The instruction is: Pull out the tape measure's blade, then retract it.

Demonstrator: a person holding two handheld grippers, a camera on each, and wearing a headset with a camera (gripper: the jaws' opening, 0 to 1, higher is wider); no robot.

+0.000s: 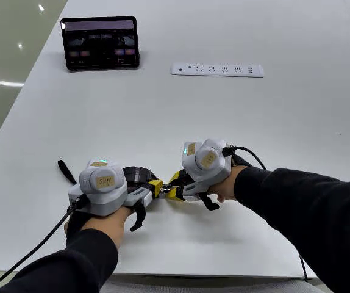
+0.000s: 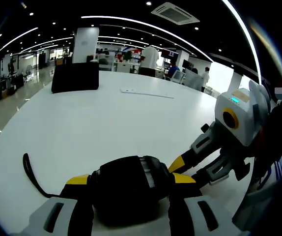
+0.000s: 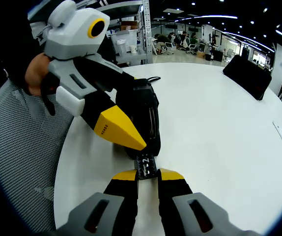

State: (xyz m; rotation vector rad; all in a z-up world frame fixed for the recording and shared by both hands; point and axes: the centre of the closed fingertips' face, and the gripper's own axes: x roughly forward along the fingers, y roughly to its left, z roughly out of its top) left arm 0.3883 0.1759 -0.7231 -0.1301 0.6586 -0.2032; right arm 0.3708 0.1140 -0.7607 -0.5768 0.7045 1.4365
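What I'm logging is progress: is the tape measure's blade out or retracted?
Barely out: a short stretch of blade shows between the tape measure and the right gripper pinching it.

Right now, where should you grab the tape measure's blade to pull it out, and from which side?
Pinch the blade by its short end poking out of the case, coming straight at the mouth from the side away from the case. The strip sticks out straight, so pulling in line should keep it from bending. The right gripper is shut there; the left gripper clamps the case.
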